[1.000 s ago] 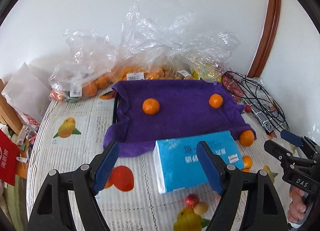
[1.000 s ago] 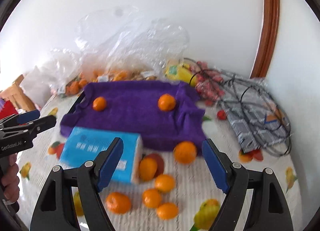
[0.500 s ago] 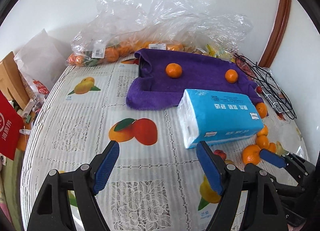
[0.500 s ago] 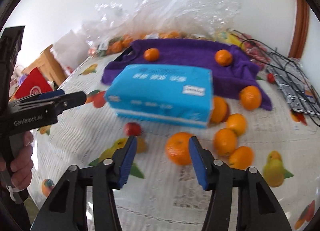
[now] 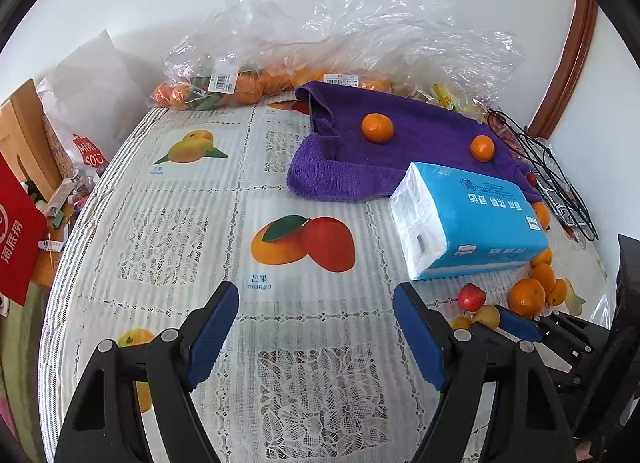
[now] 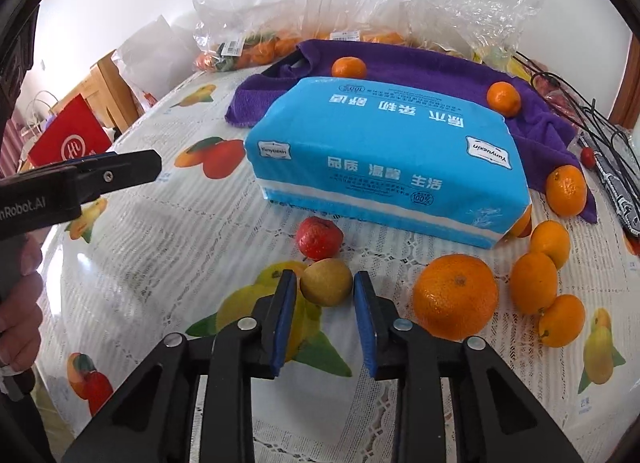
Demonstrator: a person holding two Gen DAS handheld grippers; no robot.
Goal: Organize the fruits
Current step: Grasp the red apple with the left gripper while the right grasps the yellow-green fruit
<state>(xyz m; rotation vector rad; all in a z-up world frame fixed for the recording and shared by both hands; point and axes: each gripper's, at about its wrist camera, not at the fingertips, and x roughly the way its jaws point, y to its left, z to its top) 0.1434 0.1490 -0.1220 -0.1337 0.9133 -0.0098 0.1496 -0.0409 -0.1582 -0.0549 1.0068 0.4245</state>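
a small yellow-green fruit (image 6: pixel 326 282) sits low in the centre of the right wrist frame, between the blue pads of your right gripper (image 6: pixel 325 295); the jaws are drawn in close on either side of it, though you cannot tell whether the pads actually press it. just above it lies a small red fruit (image 6: pixel 319 237), and to the right a large orange (image 6: pixel 456 296) with smaller tangerines (image 6: pixel 534 282) clustered beside it. behind them a blue tissue pack (image 6: pixel 384 155) fills the middle of the frame, its far edge on a purple towel (image 6: pixel 536 121) carrying two more tangerines. in the left wrist frame your left gripper (image 5: pixel 316 337) hangs released, jaws wide apart, over the fruit-print tablecloth (image 5: pixel 168 223) at lower centre, grasping nothing.
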